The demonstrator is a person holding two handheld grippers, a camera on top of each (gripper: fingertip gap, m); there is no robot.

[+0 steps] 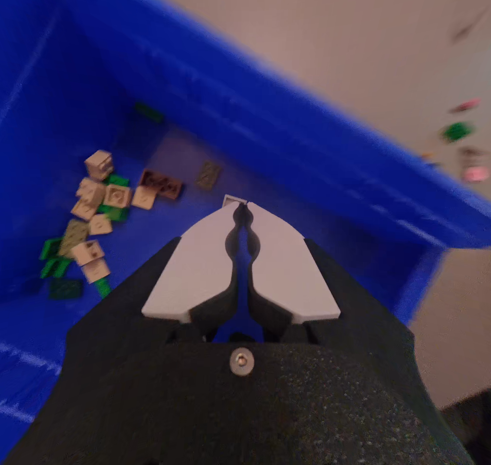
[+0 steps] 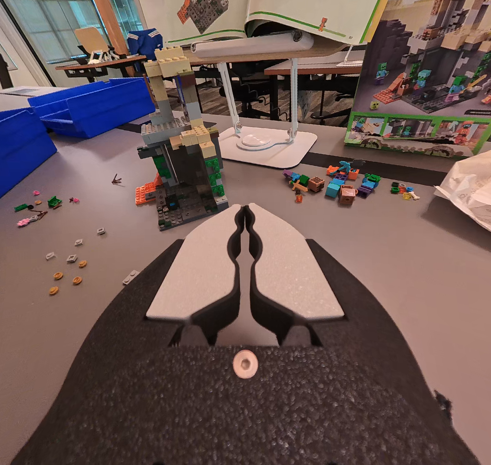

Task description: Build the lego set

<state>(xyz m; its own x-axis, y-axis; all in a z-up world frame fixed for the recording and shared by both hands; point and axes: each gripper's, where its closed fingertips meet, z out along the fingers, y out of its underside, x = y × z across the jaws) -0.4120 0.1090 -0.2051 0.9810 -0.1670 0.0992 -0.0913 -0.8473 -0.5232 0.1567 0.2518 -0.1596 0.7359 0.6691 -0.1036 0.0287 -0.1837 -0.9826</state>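
left gripper [image 1: 243, 204] was pinching a small grey piece [image 1: 233, 200] over the blue bin [image 1: 239, 101], right gripper [image 2: 244, 206] sat closed and empty at the model's [image 2: 183, 154] 5 o'clock, so next move looked like carrying it over.

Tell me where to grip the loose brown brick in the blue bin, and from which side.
Grip the brown brick across its two long side walls, coming from above. It appears to lie flat on the blue bin floor, with tan pieces crowding its left end, so keep toward its freer right half.

loose bricks [image 1: 93, 221] lie in the bin [image 1: 239, 101]; model [image 2: 183, 144] stands left of the box [image 2: 425, 80].
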